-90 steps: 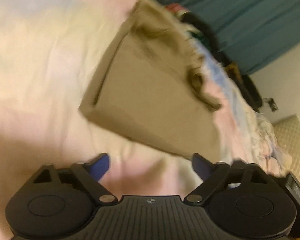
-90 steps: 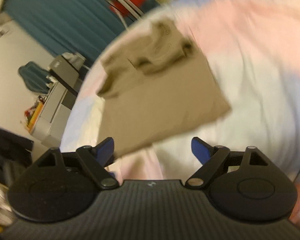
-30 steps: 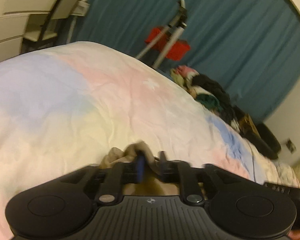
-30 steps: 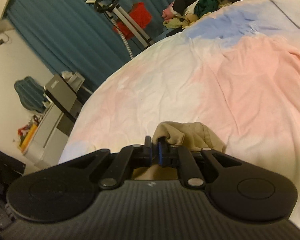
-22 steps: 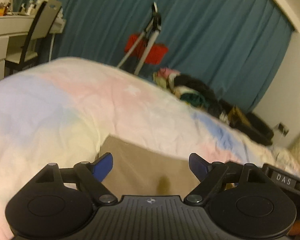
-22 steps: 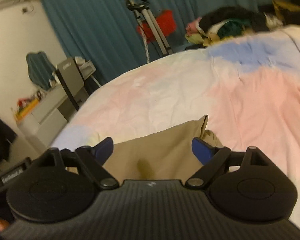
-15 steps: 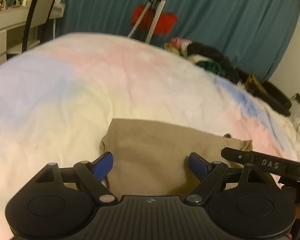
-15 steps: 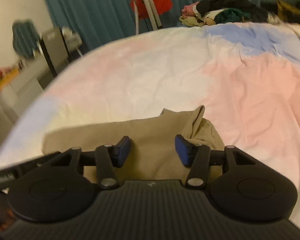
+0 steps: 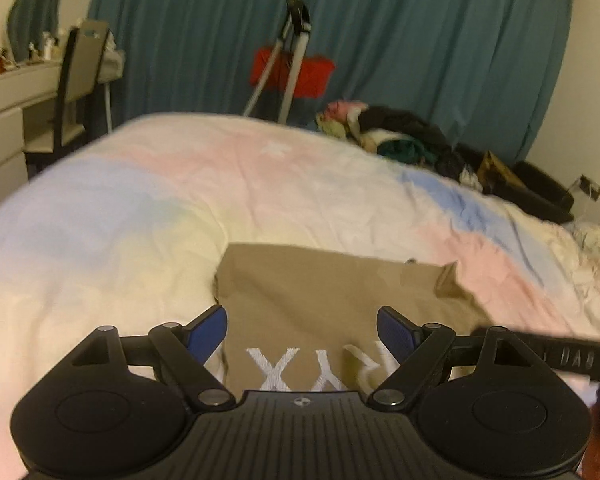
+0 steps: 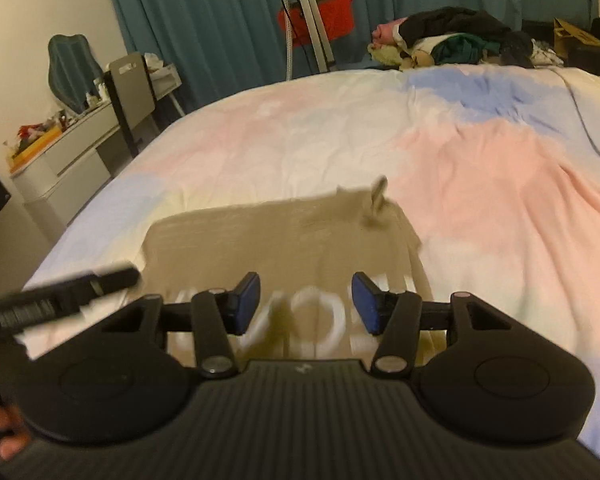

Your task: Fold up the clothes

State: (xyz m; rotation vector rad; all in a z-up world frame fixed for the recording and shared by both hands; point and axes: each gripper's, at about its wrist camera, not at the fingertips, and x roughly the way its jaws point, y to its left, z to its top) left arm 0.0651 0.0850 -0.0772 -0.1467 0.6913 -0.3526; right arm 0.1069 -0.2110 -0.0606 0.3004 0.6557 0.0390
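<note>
Shirt (image 9: pixel 324 296) lies flat on the bed (image 9: pixel 148 200), a tan rectangle with white lettering on the part nearest the cameras. Its far edge runs fairly straight, but the far right corner is rucked: a small peak of cloth stands up there in the right wrist view, and the same corner looks folded over in the left wrist view.

Left gripper (image 9: pixel 302 330) hangs over the near part of the shirt with its 2 blue fingers spread wide and nothing between them. Right gripper (image 10: pixel 306 302) sits over the lettering, fingers parted to a narrower gap, also holding nothing. Whether either pair touches the cloth cannot be told.

The shirt seems part folded, with the next fold to be set up. To do it well, each gripper should probably take 1 near corner, well apart from the other, so the edge stays taut between them. Pinch all layers at the corner, not just the top one, or the fold opens when lifted. Carry both corners at the same height and pace toward the far edge, and lay near edge on far edge before letting go. The raised right corner is better flattened first; otherwise it could end up trapped as a lump inside the fold.

The clothes pile (image 10: pixel 452 36) at the far side awaits its turn.
</note>
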